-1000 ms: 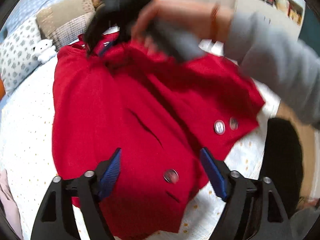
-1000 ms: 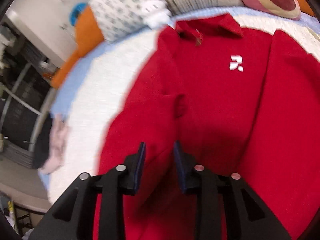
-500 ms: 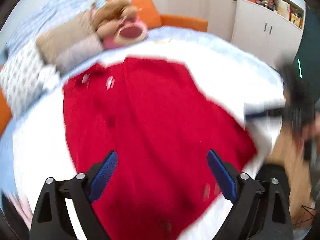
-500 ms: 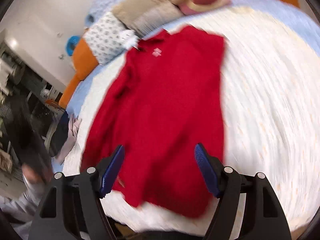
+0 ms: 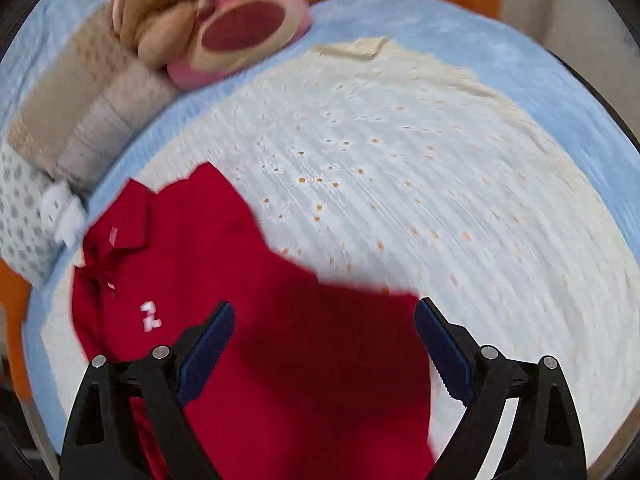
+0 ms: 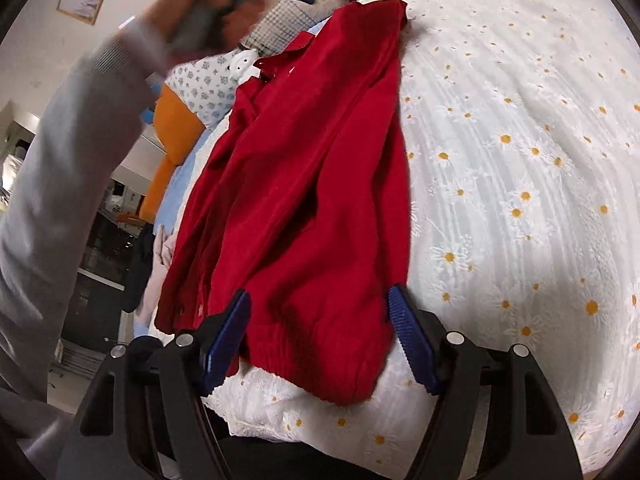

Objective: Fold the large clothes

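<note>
Red coat [image 6: 312, 184] is laid lengthwise on the daisy-print bed cover [image 6: 520, 184], already narrowed to a long strip, collar towards the pillows [image 5: 76, 128], hem near the bed edge

Right hand-held gripper [image 6: 318, 336] is seen spread wide over the hem, nothing grasped. Left hand-held gripper [image 5: 324, 356] is likewise released, held above the chest area beside the white logo [image 5: 149, 317]

Risk, as judged: if only the top layer of the hem is pinched, the layered sides could slide apart when lifted; the slack cover could also be caught with the fabric

Collar, logo and plush toy [image 5: 216, 24] are shown only by the left view, though blurred. Hem, stacked left edge with buttons and the person's grey sleeve [image 6: 68, 168] are shown only by the right view
</note>
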Demonstrator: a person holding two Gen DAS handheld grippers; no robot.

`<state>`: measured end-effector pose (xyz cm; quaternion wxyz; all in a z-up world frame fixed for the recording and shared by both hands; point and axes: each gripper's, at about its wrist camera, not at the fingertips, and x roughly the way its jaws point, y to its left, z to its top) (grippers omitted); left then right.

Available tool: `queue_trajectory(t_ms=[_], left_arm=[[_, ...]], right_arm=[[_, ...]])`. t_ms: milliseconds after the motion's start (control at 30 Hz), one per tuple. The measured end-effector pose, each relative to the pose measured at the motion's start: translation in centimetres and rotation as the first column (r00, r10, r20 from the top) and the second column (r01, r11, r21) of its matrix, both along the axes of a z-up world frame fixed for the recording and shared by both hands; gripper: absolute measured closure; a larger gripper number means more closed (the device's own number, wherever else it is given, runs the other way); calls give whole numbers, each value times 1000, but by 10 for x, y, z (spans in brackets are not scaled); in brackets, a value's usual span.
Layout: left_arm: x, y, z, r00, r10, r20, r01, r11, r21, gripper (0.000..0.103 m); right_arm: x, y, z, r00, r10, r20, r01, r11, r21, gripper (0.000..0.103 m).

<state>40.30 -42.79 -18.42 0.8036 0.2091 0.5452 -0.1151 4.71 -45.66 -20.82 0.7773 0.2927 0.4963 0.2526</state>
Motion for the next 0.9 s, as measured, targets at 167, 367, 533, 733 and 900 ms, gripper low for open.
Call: queue_trajectory(t_ms=[167, 367, 533, 733, 900], left_arm=[[36, 3, -41, 980, 120, -156, -135, 987, -91, 19], [20, -16, -51, 985, -49, -167, 3, 964, -266, 20], [25, 11, -44, 980, -32, -197, -53, 912, -408, 20], [42, 22, -44, 964, 55, -260, -140, 937, -321, 34], [37, 10, -46, 973, 50, -227, -87, 984, -157, 69]], right_arm=[[0, -5, -9, 1000, 0, 20, -1, 999, 49, 35], [-1, -10, -12, 999, 25, 33, -27, 998, 63, 35], [-3, -21, -13, 999, 20, 38, -23, 996, 91, 39], [-5, -38, -15, 999, 23, 38, -24, 999, 30, 72], [-13, -49, -8, 998, 25, 57, -25, 1000, 7, 82]])
